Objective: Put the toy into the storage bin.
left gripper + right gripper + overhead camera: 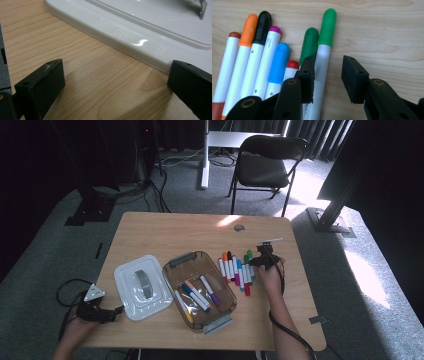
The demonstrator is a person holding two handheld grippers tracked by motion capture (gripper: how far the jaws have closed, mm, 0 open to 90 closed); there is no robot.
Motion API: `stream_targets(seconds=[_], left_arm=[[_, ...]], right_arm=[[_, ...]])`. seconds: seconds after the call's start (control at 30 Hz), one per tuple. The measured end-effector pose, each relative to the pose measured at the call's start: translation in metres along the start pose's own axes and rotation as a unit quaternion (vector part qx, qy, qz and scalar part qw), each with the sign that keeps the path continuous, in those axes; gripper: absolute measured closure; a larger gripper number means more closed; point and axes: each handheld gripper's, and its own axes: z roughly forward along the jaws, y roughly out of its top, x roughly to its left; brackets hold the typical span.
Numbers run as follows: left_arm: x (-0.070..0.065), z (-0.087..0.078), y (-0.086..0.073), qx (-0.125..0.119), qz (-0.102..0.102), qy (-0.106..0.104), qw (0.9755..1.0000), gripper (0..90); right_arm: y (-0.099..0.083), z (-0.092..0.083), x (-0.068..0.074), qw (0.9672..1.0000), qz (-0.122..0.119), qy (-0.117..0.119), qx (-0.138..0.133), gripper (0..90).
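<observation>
Three markers (199,294) already lie in the clear bin (173,273), eight more wait in a row on the tabletop (165,227). Right tool (328,75) straddles the light-green marker (324,47), jaws apart, not clamped; left tool (115,82) sits released beside the white lid (130,37).

Right gripper (263,258) near the desk's right edge, about mid-depth — right forearm (282,320) comes up from the near edge, wrist bent so the jaws point down and forward. Jaws partly parted, one each side of a gap, pads not pressing. Left gripper (95,310) at the near left corner, left hand (75,330) coming in over the near edge — low and level, jaws wide apart, nothing between them, grey three-cornered plate (94,293) on top.
</observation>
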Motion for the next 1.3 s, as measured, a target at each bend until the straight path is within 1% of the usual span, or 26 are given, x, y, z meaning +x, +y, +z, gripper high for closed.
stream_targets(seconds=[0.03, 0.07, 0.2, 0.27, 0.3, 0.37, 0.4, 0.43, 0.47, 0.53, 0.57, 0.63, 0.7, 0.87, 0.93, 1.03, 1.13, 1.3], left_arm=[[0.0, 0.0, 0.0, 0.0, 0.0, 0.0, 1.0, 1.7], [0.0, 0.0, 0.0, 0.0, 0.0, 0.0, 1.0, 1.7], [0.0, 0.0, 0.0, 0.0, 0.0, 0.0, 1.0, 1.7], [0.0, 0.0, 0.0, 0.0, 0.0, 0.0, 1.0, 1.7], [0.0, 0.0, 0.0, 0.0, 0.0, 0.0, 1.0, 1.7], [0.0, 0.0, 0.0, 0.0, 0.0, 0.0, 1.0, 1.7], [0.0, 0.0, 0.0, 0.0, 0.0, 0.0, 1.0, 1.7], [0.0, 0.0, 0.0, 0.0, 0.0, 0.0, 1.0, 1.7], [0.0, 0.0, 0.0, 0.0, 0.0, 0.0, 1.0, 1.7], [0.0, 0.0, 0.0, 0.0, 0.0, 0.0, 1.0, 1.7], [0.0, 0.0, 0.0, 0.0, 0.0, 0.0, 1.0, 1.7], [0.0, 0.0, 0.0, 0.0, 0.0, 0.0, 1.0, 1.7], [0.0, 0.0, 0.0, 0.0, 0.0, 0.0, 1.0, 1.7], [0.0, 0.0, 0.0, 0.0, 0.0, 0.0, 1.0, 1.7], [0.0, 0.0, 0.0, 0.0, 0.0, 0.0, 1.0, 1.7], [0.0, 0.0, 0.0, 0.0, 0.0, 0.0, 1.0, 1.8], [0.0, 0.0, 0.0, 0.0, 0.0, 0.0, 1.0, 1.7], [0.0, 0.0, 0.0, 0.0, 0.0, 0.0, 1.0, 1.8]], right_arm=[[0.0, 0.001, -0.001, 1.0, 0.003, 0.003, 0.001, 62.3], [0.0, 0.002, -0.001, 1.0, 0.001, -0.006, 0.005, 63.3], [0.0, 0.003, -0.005, 0.9999, 0.006, -0.012, 0.01, 64.1], [-0.001, 0.003, -0.007, 0.9999, 0.006, -0.007, 0.01, 64.6], [-0.001, 0.003, -0.009, 0.9998, 0.004, -0.013, 0.011, 64.8], [-0.001, 0.004, -0.011, 0.9997, 0.007, -0.016, 0.015, 64.8], [-0.001, 0.004, -0.011, 0.9995, 0.007, -0.024, 0.017, 65.0], [-0.001, 0.005, -0.012, 0.9994, 0.007, -0.027, 0.019, 65.3], [-0.001, 0.005, -0.013, 0.9995, 0.008, -0.025, 0.02, 66.3], [-0.001, 0.006, -0.013, 0.9992, 0.006, -0.033, 0.021, 67.4], [-0.001, 0.006, -0.013, 0.9992, 0.007, -0.033, 0.022, 69.4], [-0.001, 0.006, -0.012, 0.9987, 0.003, -0.047, 0.022, 73.5], [-0.001, 0.005, -0.012, 0.9984, 0.005, -0.051, 0.024, 75.7], [-0.001, 0.004, -0.014, 0.9983, 0.019, -0.048, 0.029, 76.3], [-0.001, 0.003, -0.015, 0.9983, 0.026, -0.042, 0.032, 76.5], [-0.002, 0.001, -0.017, 0.9983, 0.03, -0.035, 0.035, 76.6], [-0.002, -0.005, -0.02, 0.9985, 0.033, -0.029, 0.031, 76.6], [-0.001, -0.023, -0.02, 0.9993, 0.032, -0.016, 0.012, 76.7]])
